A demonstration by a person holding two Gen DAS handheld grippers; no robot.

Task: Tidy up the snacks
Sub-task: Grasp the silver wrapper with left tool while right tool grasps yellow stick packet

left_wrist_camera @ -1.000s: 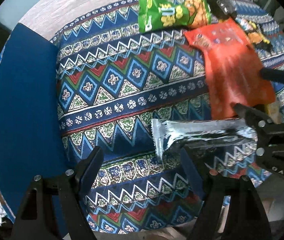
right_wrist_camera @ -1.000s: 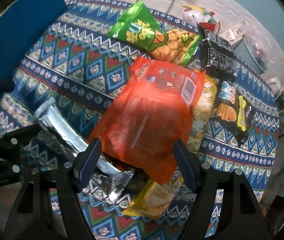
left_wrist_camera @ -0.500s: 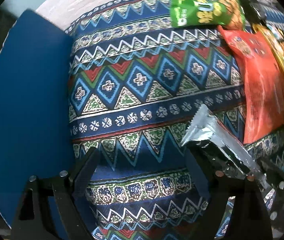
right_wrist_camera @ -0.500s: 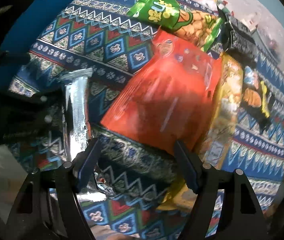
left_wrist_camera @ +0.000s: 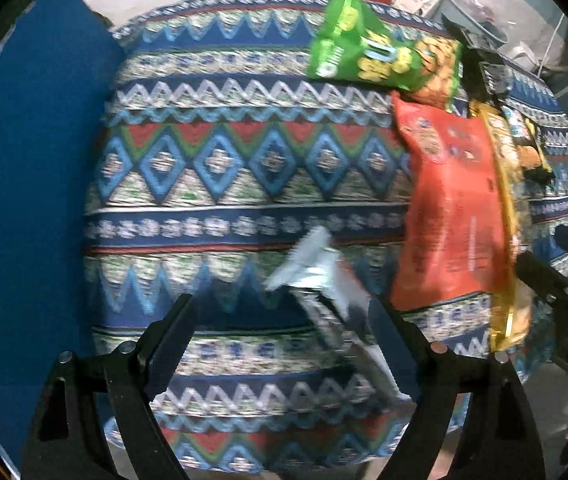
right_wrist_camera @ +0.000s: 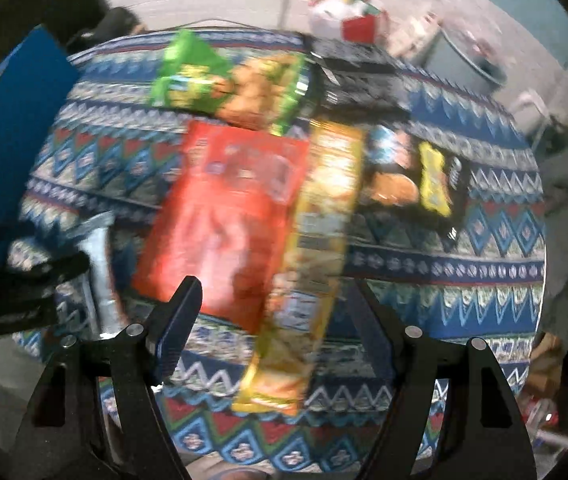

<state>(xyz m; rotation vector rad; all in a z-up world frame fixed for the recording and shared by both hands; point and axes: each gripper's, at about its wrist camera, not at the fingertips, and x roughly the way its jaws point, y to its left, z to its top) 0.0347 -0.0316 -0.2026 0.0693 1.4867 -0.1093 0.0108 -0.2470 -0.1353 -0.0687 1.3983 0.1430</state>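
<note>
Snack bags lie on a patterned tablecloth. A silver packet lies near the front edge, just ahead of my left gripper's right finger; it also shows in the right wrist view. My left gripper is open and empty. An orange-red bag lies right of it, with a yellow bag beside it and a green bag behind. My right gripper is open above the near ends of the orange-red and yellow bags.
A blue board covers the table's left side. Black snack bags lie at the right and back. Clutter sits on the floor behind the table. The near table edge runs just under both grippers.
Both views have swung right and pulled back. The silver packet now lies tilted on the cloth near the left gripper. The right gripper has moved from beside it to over the orange-red and yellow bags.
</note>
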